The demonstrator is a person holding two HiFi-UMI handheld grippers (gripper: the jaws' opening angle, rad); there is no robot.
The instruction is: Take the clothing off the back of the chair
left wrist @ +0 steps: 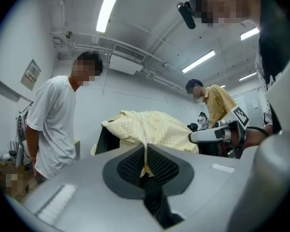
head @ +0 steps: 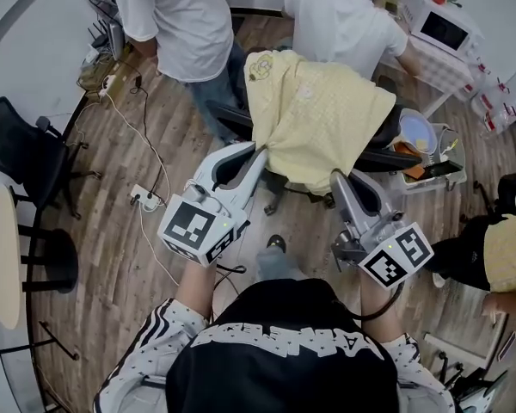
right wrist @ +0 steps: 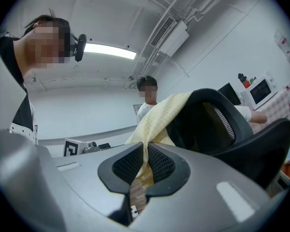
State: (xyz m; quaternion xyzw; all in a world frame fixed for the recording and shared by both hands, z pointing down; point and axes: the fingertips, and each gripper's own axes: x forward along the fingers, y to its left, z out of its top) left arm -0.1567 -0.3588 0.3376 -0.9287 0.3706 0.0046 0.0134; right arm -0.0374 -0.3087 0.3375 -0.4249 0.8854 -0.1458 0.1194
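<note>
Left grey hand-held gripper and right grey hand-held gripper point level, side by side, jaws clamped on pale yellow checked clothing.

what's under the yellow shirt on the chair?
The black chair backrest: its mesh shows from the side, but its top edge is covered by the yellow shirt. Both the left gripper and right gripper pinch its hem.

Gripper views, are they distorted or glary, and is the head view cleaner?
Left gripper view: fisheye bend, dark corners, ceiling lights blown out, yellow shirt sharp. Right gripper view: same bend, one glaring light strip. Head view: even light, mild edge curve, little glare.
</note>
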